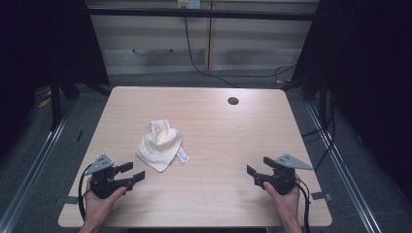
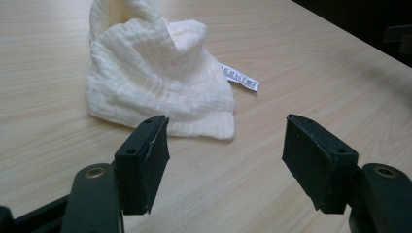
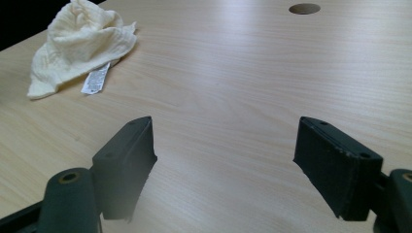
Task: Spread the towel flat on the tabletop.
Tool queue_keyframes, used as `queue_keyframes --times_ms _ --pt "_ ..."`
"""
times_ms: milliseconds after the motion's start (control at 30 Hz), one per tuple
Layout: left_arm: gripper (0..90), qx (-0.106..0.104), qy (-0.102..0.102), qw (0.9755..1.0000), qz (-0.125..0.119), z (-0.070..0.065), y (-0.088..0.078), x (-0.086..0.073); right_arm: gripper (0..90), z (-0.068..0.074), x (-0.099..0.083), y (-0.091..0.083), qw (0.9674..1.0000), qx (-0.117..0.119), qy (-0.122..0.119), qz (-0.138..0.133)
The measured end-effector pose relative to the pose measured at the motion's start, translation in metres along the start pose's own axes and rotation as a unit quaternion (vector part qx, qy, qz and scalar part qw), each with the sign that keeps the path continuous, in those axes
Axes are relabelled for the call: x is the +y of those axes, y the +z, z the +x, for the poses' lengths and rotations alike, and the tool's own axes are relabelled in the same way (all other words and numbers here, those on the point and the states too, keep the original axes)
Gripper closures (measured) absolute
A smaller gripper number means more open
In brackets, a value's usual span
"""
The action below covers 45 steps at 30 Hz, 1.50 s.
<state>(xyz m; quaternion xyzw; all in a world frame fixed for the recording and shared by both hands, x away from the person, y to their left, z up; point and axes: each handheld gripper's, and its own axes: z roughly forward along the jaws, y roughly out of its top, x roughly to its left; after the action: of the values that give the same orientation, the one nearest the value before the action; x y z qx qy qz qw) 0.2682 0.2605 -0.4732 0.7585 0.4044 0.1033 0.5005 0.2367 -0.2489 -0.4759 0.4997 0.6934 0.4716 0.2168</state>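
Cloth (image 1: 159, 144) lies crumpled in a loose white heap on the left half of the wooden table (image 1: 223, 194), its label (image 1: 183, 155) poking out flat on the side toward your right hand. Your left gripper (image 1: 135, 173) sits near it with jaws spread wide and nothing between them; in the left gripper view the heap's near hem lies just ahead of the pads. Your right gripper (image 1: 254, 174) rests well apart from it, jaws equally wide and empty. From here the likely slip is a shallow pinch: if you close on the puffed top fold alone, you may lift one layer and drag the rest across the wood. Coming in too low could jam a jaw tip against the tabletop. Grabbing the label instead would probably let the fabric swing and unfold unevenly.
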Motion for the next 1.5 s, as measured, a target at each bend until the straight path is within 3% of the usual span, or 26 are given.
queue_keyframes --times_ms 467,767,867,933,1100,1133,1200,1300,1400,1500 --pt "32.9 -0.002 0.012 0.9999 0.005 -0.004 0.004 0.001 23.3 0.000 -0.001 0.000 1.0000 0.006 -0.003 0.007" --pt "39.4 -0.005 0.000 1.0000 0.009 -0.004 0.006 0.002 24.1 0.002 -0.001 0.000 0.9999 0.009 -0.009 0.010" --pt "40.6 -0.005 0.001 0.9999 0.011 -0.002 0.012 0.007 24.6 0.001 -0.001 0.002 0.9999 0.011 -0.006 0.009" --pt "40.6 -0.001 0.014 0.9997 0.019 -0.001 0.018 0.018 24.5 0.001 -0.001 0.002 0.9999 0.013 -0.005 0.008" --pt "43.5 -0.003 0.016 0.9998 0.010 0.002 0.022 0.037 24.4 0.002 -0.001 0.003 0.9998 0.017 -0.008 0.011" --pt "45.3 -0.017 0.011 0.9997 0.009 0.003 0.027 0.046 24.4 0.003 0.000 0.003 0.9998 0.017 -0.009 0.010" --pt "46.5 -0.017 0.015 0.9997 0.009 0.003 0.034 0.054 24.5 0.004 0.000 0.003 0.9997 0.018 -0.011 0.010" --pt "47.7 -0.016 0.016 0.9997 0.013 0.004 0.040 0.055 24.5 0.005 -0.001 0.002 0.9997 0.016 -0.014 0.012" --pt "49.7 -0.021 0.010 0.9988 0.044 0.011 0.058 0.056 24.5 0.004 0.000 0.002 0.9997 0.018 -0.013 0.012" --pt "52.6 -0.028 0.006 0.9979 0.057 0.013 0.068 0.054 24.5 0.004 0.000 0.003 0.9997 0.016 -0.015 0.014"
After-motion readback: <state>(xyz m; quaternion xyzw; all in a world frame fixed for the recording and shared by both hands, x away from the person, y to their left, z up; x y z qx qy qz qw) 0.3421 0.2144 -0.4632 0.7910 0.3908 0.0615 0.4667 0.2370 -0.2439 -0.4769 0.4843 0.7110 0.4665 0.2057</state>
